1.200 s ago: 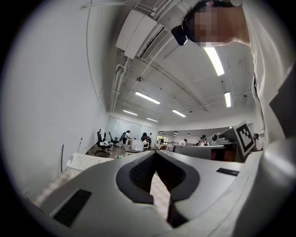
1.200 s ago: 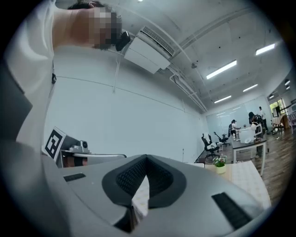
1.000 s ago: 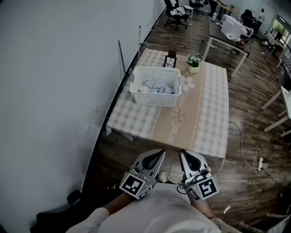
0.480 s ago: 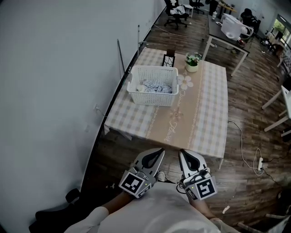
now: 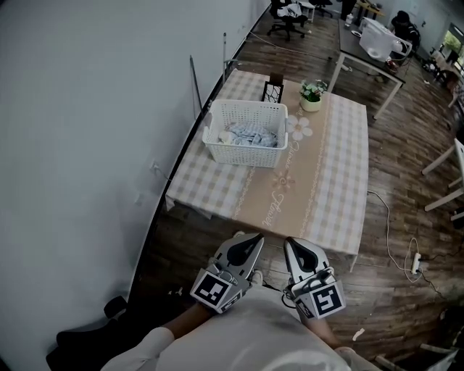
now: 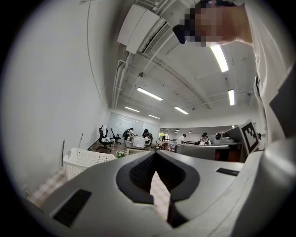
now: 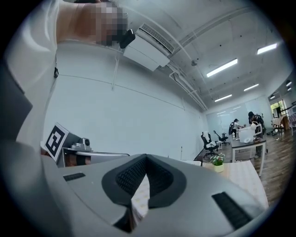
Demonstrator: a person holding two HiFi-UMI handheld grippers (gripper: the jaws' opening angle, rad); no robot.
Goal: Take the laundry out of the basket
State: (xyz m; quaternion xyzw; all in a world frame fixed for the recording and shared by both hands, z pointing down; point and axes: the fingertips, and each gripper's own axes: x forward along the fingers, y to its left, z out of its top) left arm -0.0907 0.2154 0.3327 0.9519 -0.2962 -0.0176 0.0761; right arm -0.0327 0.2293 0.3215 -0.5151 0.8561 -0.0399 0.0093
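Observation:
A white slatted laundry basket stands on the far left part of a table with a checked cloth; it also shows in the left gripper view, basket. Pale blue and white laundry lies crumpled inside it. My left gripper and right gripper are held close to my body, well short of the table's near edge. Both point level toward the table, shut, with nothing between their jaws. In the left gripper view the left gripper meets tip to tip; the right gripper does likewise in its own view.
A small potted plant and a dark chair back sit behind the basket. A white wall runs along the left. Wooden floor with a cable and power strip lies at the right. Desks and office chairs stand farther back.
The view has shifted slightly; the table and basket sit a little higher and to the right in the picture. Both grippers stay shut, close to my body.

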